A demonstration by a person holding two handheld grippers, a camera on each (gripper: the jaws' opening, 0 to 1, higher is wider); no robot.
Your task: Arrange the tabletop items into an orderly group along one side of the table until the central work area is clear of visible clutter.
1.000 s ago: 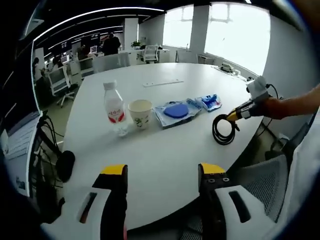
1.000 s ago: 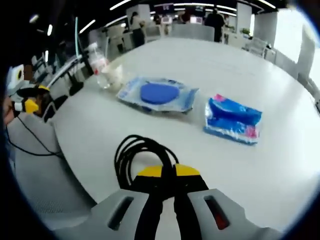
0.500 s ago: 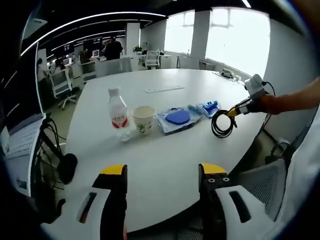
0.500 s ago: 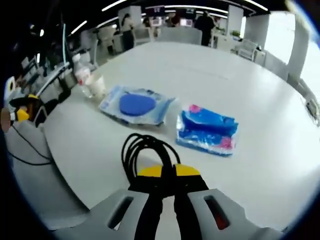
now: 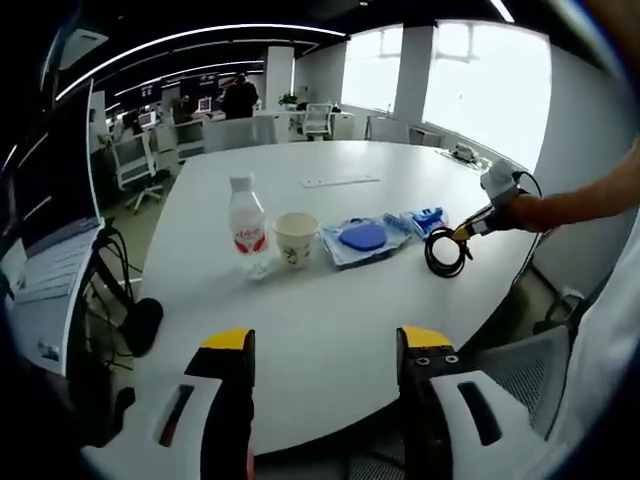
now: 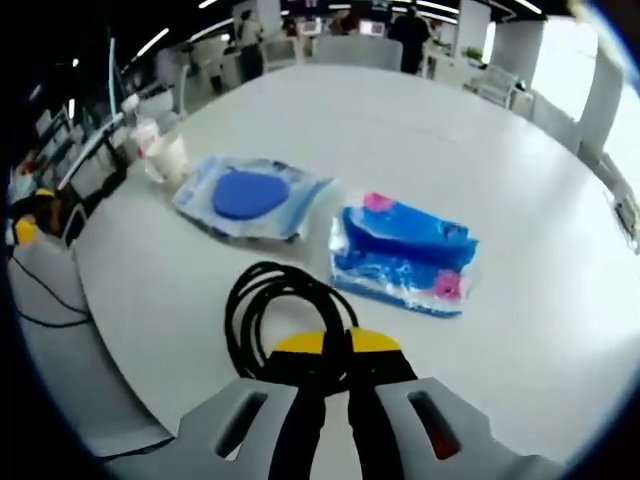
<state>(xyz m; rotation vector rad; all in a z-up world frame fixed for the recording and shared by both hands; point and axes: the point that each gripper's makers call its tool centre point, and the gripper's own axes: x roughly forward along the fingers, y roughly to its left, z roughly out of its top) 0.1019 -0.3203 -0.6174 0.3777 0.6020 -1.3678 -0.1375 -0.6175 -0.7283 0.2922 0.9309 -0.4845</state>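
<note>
— Right gripper view: what's held?
— Right gripper [image 6: 336, 352] is clamped on the black cable coil [image 6: 283, 312], beside the blue packet [image 6: 405, 253].
— And the left gripper [image 5: 325, 352]?
— Jaws spread wide, holding nothing, above the white table [image 5: 300, 320].

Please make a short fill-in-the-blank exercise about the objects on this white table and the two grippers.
1. The right gripper is shut on the coiled black ____.
2. The white paper cup stands between the clear plastic bottle and the clear packet holding a round ____ pad.
3. The left gripper is ____.

Missing words: cable; blue; open
</note>
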